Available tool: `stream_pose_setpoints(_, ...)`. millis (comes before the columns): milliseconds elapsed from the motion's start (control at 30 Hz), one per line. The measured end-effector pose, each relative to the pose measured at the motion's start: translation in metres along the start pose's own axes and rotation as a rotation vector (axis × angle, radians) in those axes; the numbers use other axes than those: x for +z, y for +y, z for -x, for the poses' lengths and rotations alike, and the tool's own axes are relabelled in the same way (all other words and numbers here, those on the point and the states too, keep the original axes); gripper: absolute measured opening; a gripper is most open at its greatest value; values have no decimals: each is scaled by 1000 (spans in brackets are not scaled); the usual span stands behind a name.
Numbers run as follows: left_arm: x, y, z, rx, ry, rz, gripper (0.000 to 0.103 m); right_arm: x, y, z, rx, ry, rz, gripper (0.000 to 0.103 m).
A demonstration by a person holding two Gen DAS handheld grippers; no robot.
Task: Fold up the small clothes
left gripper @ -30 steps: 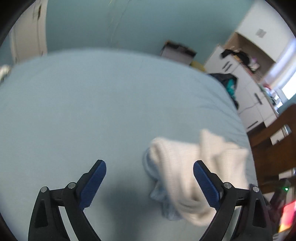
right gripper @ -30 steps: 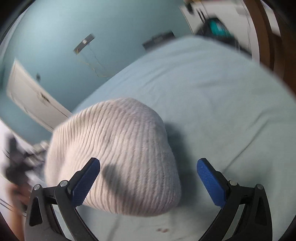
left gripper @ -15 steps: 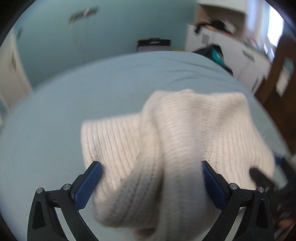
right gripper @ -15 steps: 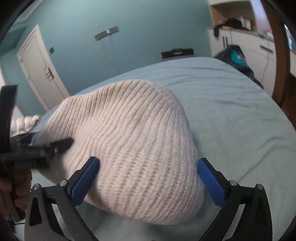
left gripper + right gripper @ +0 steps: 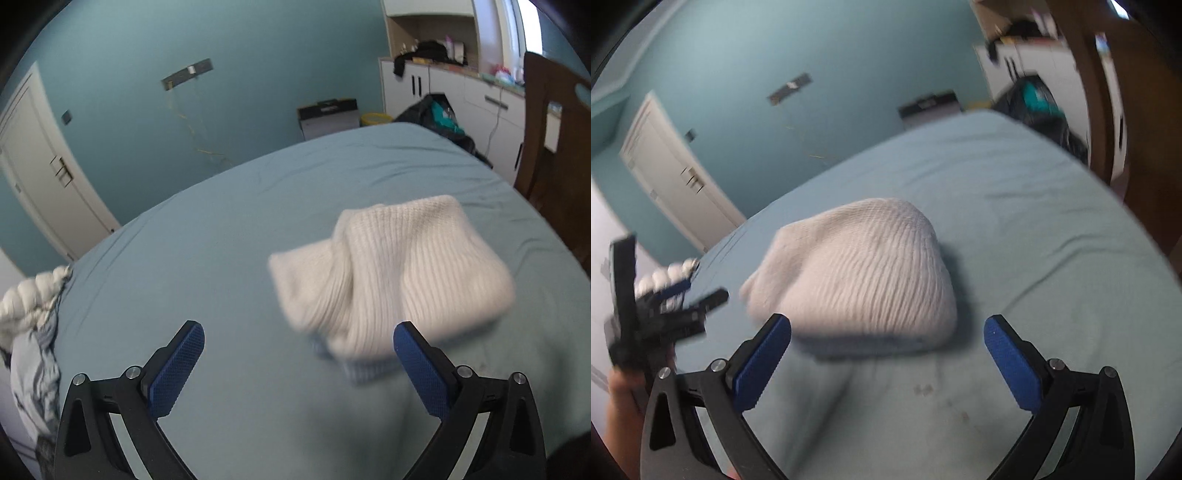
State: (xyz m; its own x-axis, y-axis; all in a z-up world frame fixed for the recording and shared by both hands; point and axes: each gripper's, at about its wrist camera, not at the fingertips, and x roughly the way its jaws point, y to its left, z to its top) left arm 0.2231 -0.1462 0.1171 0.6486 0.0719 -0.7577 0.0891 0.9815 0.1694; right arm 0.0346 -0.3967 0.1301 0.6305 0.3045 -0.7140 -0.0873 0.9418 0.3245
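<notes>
A folded cream ribbed knit garment (image 5: pixel 399 266) lies on the light blue bed (image 5: pixel 221 240), with a pale blue cloth edge (image 5: pixel 354 365) showing under it. It also shows in the right wrist view (image 5: pixel 864 273). My left gripper (image 5: pixel 299 369) is open and empty, in front of the garment and a little to its left. My right gripper (image 5: pixel 886 362) is open and empty, just in front of the garment. The left gripper also shows in the right wrist view (image 5: pixel 676 306), at the left, held by a hand.
A pile of white and grey clothes (image 5: pixel 29 332) lies at the bed's left edge. A brown wooden chair (image 5: pixel 554 147) stands to the right of the bed. White cabinets (image 5: pixel 461 92), a dark bag (image 5: pixel 439 114) and a door (image 5: pixel 40 177) are beyond the bed.
Both grippers have drawn back from the knit garment, which now lies folded on the bed. The left gripper has moved away to the left.
</notes>
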Motion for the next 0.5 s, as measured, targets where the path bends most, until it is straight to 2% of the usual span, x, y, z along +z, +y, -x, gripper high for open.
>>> stream_pose_setpoints(100, -24, 8, 33, -11, -25, 31, 103, -26, 6, 51, -16, -38, 44, 102)
stream_pose_setpoints(200, -57, 8, 57, -26, -61, 46, 103, -47, 13, 67, -65, 7, 95, 102)
stream_pose_setpoints(267, -73, -1, 57, -17, -87, 31, 103, -60, 11, 68, -117, 13, 135, 102)
stream_pose_setpoints(333, -86, -10, 50, -1, -98, 13, 103, -76, 15, 55, -270, -6, 238, 102)
stream_pose_setpoints(367, -92, -15, 46, -4, -99, 1, 103, -83, 17, 49, -315, -17, 285, 102)
stream_pose_setpoints(433, -98, -25, 42, 16, -86, -42, 103, -97, 17, 38, -382, -35, 335, 102)
stream_pose_setpoints(500, -102, -31, 36, 20, -69, -48, 103, -93, 22, 37, -367, -43, 368, 102)
